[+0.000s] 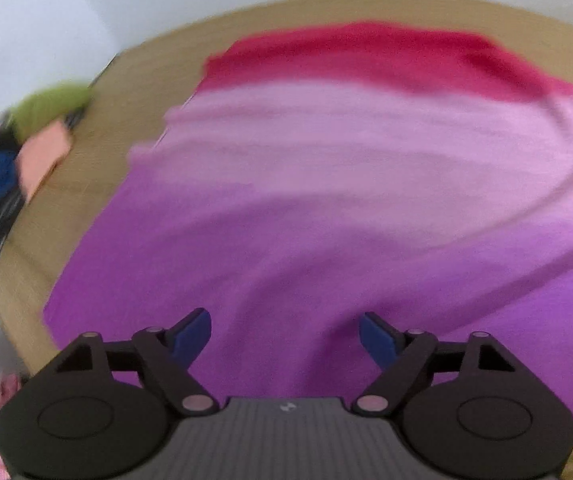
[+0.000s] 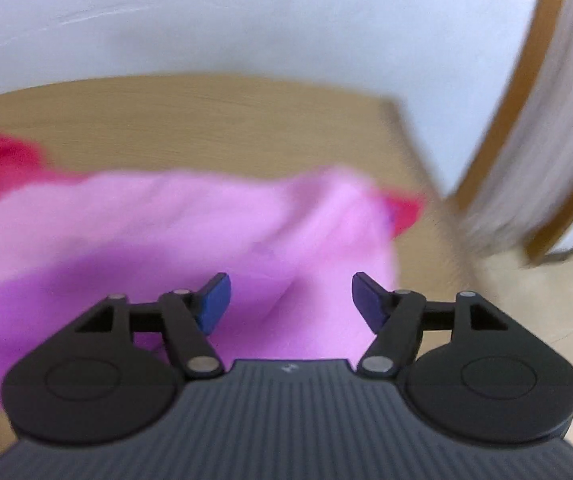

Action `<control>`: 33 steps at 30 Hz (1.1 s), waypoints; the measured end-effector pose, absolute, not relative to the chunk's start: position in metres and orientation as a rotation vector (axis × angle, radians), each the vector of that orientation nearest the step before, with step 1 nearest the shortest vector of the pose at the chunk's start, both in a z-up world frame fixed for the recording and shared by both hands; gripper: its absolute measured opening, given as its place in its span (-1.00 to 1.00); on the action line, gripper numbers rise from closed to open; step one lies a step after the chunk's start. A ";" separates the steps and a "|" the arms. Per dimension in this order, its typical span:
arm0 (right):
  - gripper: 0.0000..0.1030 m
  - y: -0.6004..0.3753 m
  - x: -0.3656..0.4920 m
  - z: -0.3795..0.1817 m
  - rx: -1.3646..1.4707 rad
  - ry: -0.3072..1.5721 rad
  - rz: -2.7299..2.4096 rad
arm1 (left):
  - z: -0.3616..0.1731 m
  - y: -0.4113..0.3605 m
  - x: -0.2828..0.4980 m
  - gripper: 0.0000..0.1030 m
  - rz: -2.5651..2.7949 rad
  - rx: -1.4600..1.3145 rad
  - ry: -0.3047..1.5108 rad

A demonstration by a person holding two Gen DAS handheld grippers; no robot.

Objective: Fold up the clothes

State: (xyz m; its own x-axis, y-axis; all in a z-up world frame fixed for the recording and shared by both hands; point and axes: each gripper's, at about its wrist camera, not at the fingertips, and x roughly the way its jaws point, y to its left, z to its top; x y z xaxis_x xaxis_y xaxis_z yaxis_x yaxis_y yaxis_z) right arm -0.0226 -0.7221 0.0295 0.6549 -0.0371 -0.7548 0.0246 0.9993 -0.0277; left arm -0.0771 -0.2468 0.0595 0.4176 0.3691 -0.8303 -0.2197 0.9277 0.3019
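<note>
A garment banded in purple, light pink and red (image 1: 326, 184) lies spread over the wooden table (image 1: 134, 80), wrinkled toward the right. My left gripper (image 1: 284, 334) hovers over its purple end, jaws wide apart, blue pads bare. In the right wrist view the same garment (image 2: 166, 232) shows blurred, its right edge bunched with a red tip (image 2: 404, 210). My right gripper (image 2: 290, 300) stands open above the purple cloth near that edge, nothing pinched between its pads.
A pile of other clothes (image 1: 18, 152), green, peach, blue and dark, sits at the table's left edge. The table corner (image 2: 398, 108) lies ahead of the right gripper. A wood-framed chair with pale fabric (image 2: 534, 120) stands to the right. White wall behind.
</note>
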 end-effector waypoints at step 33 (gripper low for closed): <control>-0.85 -0.673 -0.116 0.148 0.206 0.387 -0.058 | 0.057 -0.291 -0.105 0.61 -0.004 0.243 1.046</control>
State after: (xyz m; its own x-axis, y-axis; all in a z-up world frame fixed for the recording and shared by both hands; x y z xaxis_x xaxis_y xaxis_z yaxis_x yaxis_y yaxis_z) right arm -0.1163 -0.6730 0.1480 0.9245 -0.0167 -0.3808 0.0953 0.9774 0.1886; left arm -0.1051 -0.2907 0.0567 0.5038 0.1116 -0.8566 0.1186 0.9733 0.1966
